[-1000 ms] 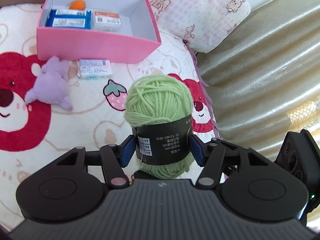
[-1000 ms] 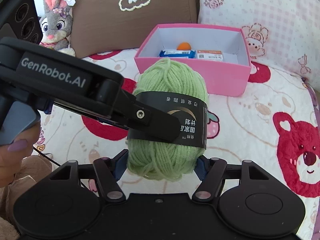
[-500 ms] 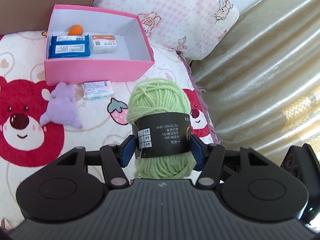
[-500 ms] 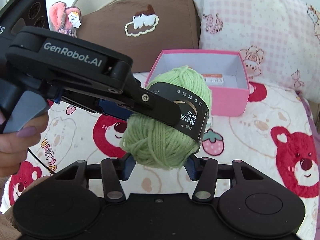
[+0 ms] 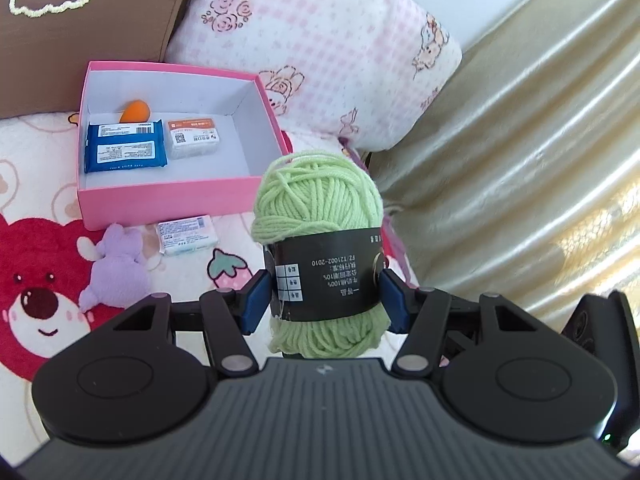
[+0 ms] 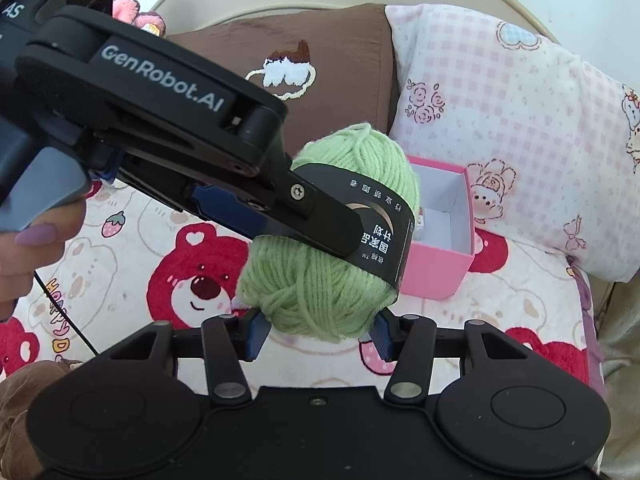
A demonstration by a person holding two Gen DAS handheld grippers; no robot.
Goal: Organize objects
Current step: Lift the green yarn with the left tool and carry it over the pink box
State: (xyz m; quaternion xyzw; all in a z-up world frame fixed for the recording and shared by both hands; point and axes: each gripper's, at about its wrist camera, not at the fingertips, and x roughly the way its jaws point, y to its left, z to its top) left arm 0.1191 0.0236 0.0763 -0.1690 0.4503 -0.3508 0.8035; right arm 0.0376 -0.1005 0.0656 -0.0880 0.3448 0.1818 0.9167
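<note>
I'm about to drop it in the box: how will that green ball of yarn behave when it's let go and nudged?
The green yarn ball is probably soft and light: both claws, the left claw and the right claw, hold it aloft, its strands bulging beyond the black paper band. Being rounded, it may roll in the pink box. A loose strand could snag.

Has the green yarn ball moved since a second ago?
Yes. The yarn ball has been lifted off the bear blanket and now overlaps the pink box.

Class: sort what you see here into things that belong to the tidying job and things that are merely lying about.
Belongs to the job: green yarn ball, pink box, small white packet, purple plush toy.

Just lying about: pink checked pillow, brown cushion, bear-print blanket.
</note>
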